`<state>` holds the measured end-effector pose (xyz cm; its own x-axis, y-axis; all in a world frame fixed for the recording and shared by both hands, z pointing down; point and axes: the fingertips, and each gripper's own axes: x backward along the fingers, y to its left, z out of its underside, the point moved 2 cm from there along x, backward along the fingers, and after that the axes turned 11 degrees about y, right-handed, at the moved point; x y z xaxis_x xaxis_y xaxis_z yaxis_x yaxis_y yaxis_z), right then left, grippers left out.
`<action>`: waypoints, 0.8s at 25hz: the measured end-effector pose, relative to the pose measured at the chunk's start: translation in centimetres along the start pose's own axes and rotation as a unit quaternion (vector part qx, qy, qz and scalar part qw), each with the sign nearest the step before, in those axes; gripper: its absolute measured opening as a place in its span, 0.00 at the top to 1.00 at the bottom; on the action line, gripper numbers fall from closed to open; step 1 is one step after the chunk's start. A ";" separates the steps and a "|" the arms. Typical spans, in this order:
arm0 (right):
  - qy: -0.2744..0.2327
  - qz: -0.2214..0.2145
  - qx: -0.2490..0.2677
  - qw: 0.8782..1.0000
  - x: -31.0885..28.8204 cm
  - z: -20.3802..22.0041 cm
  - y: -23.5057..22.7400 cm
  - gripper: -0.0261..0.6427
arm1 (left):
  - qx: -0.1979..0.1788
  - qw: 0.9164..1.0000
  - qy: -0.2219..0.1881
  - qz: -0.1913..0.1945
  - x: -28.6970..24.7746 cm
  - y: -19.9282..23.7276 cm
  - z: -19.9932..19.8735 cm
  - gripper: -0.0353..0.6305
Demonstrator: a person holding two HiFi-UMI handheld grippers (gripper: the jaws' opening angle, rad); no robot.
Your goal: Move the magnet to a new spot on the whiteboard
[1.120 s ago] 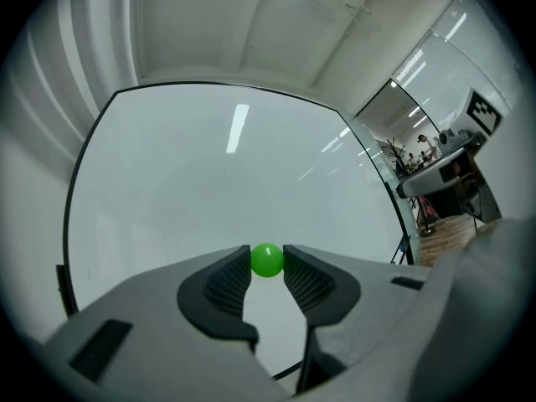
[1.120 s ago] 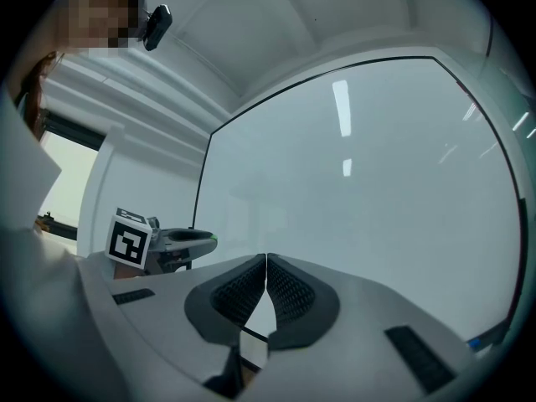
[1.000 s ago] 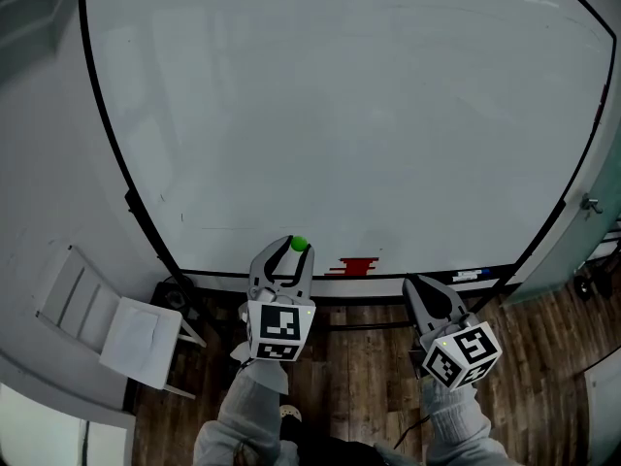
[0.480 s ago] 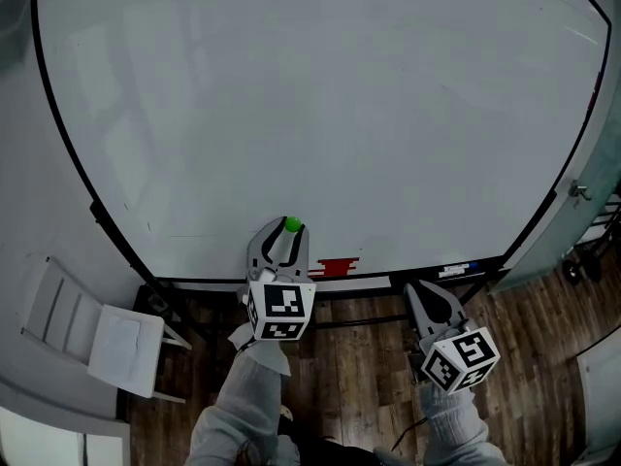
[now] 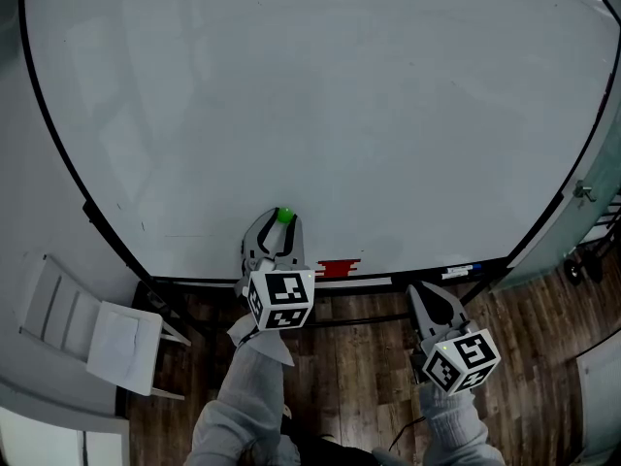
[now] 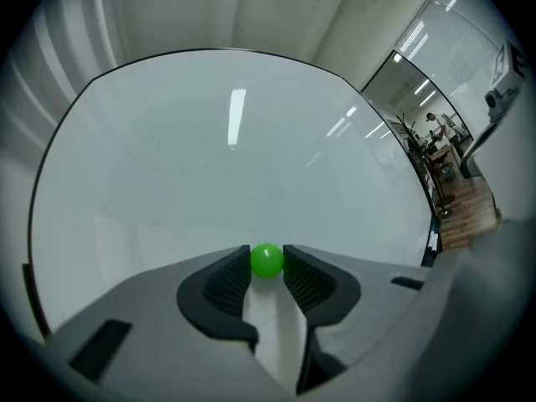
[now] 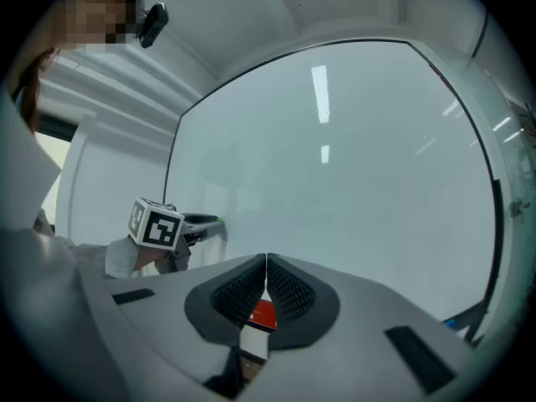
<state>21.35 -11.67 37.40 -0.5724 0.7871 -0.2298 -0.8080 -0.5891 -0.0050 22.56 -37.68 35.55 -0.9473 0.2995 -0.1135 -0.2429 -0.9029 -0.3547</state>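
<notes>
A small green ball magnet [image 6: 267, 260] sits pinched between the tips of my left gripper [image 6: 267, 266], whose pads press on both its sides. In the head view the magnet [image 5: 284, 216] and left gripper [image 5: 281, 223] are up against the lower part of the whiteboard [image 5: 320, 95], a little above its bottom edge. My right gripper [image 5: 433, 304] hangs below the board's tray at the right, away from the board; its jaws [image 7: 266, 285] are shut with nothing between them.
A red eraser [image 5: 338, 268] lies on the board's tray just right of the left gripper, with markers [image 5: 458, 272] farther right. A white folding chair [image 5: 92, 326] stands at the lower left on the wooden floor. A door handle [image 5: 585, 192] shows at the right.
The left gripper with the green magnet has moved a little left and up along the lower whiteboard. The right gripper has stayed about where it was.
</notes>
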 end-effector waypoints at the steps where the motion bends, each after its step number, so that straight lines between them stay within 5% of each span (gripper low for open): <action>1: 0.001 0.000 -0.001 1.000 -0.1 0.1 -0.1 0.92 | 0.005 1.000 0.003 -0.001 -0.2 0.1 0.2 0.76; 14: -0.001 -0.005 -0.001 1.000 -0.4 0.1 0.4 0.92 | 0.012 1.000 0.014 -0.004 -0.6 0.2 0.5 0.75; 20: -0.003 -0.008 -0.001 1.000 0.0 -0.1 1.0 0.92 | 0.021 1.000 0.017 0.007 0.3 0.4 0.6 0.66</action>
<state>20.55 -12.29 37.26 -0.5601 0.7978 -0.2231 -0.8169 -0.5767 -0.0113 22.07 -38.14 35.98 -0.9434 0.2959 -0.1499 -0.2386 -0.9192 -0.3132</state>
